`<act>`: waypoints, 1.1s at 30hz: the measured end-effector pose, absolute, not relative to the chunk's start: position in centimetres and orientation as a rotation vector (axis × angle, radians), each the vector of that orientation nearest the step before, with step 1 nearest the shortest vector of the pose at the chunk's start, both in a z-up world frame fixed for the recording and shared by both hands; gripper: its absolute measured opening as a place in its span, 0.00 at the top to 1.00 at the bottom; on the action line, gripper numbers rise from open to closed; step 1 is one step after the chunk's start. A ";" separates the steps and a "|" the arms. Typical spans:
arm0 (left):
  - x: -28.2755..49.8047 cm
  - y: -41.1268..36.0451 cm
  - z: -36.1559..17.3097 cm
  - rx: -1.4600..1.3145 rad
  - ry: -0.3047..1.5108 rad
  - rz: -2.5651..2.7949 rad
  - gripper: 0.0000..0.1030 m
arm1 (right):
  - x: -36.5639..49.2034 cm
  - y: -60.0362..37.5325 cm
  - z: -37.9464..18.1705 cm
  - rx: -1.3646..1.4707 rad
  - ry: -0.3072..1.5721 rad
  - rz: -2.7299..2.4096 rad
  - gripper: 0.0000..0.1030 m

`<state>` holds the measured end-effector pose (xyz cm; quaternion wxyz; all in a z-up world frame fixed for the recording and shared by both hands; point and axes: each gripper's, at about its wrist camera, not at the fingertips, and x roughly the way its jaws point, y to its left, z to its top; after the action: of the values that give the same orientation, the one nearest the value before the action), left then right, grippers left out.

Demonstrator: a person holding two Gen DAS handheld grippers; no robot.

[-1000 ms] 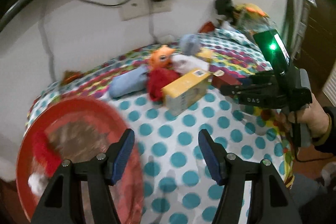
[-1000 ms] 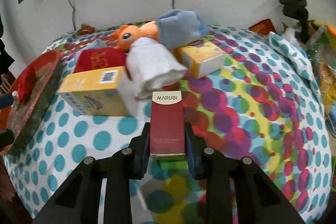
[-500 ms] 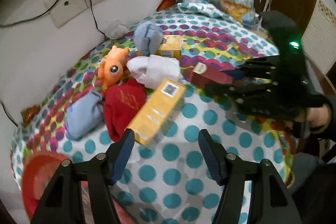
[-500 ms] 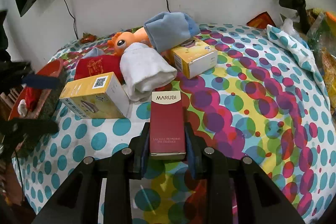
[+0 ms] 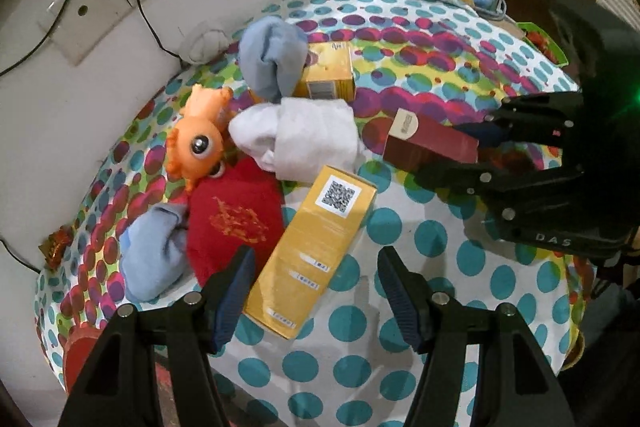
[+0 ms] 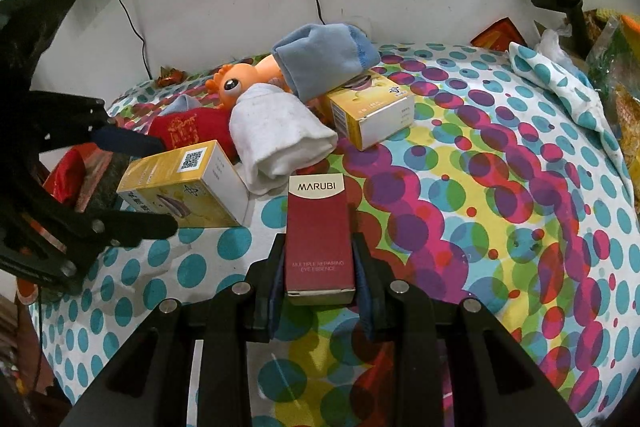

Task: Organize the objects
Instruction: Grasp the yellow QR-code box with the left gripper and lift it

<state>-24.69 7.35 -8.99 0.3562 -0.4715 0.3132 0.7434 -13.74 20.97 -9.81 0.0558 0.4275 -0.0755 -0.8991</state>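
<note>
Pinching red box (image 6: 320,235): right tool (image 6: 320,291), angled down | left tool (image 5: 316,291): spread over yellow box (image 5: 316,247)

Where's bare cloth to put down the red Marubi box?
Free: the tablecloth right of the red Marubi box, short of the plastic bags. Crowded: the back left, where yellow boxes, white sock and orange toy bunch together.
</note>
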 end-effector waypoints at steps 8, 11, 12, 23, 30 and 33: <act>-24.5 7.6 -10.3 -1.263 0.740 1.960 0.37 | -13.8 20.9 -9.8 1.296 -0.236 -2.727 0.72; -23.8 7.8 -10.7 -1.258 0.738 1.984 0.39 | -13.8 20.9 -9.8 1.296 -0.238 -2.727 0.73; -23.4 7.9 -10.9 -1.248 0.753 1.994 0.48 | -13.8 20.9 -9.8 1.295 -0.240 -2.726 0.73; -22.1 6.2 -11.1 -1.288 0.503 2.165 0.70 | -13.7 21.0 -9.8 1.293 -0.246 -2.727 0.73; -19.9 5.2 -10.4 -1.286 0.463 2.338 0.70 | -13.7 20.9 -9.8 1.300 -0.222 -2.736 0.73; -18.7 4.6 -9.5 -1.251 0.428 2.411 0.70 | -13.7 20.8 -9.8 1.303 -0.212 -2.740 0.73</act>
<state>-18.73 4.63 -9.52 0.1948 -0.4464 0.1526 0.8599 -13.73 20.82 -9.75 0.0499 0.4279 -0.0695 -0.8998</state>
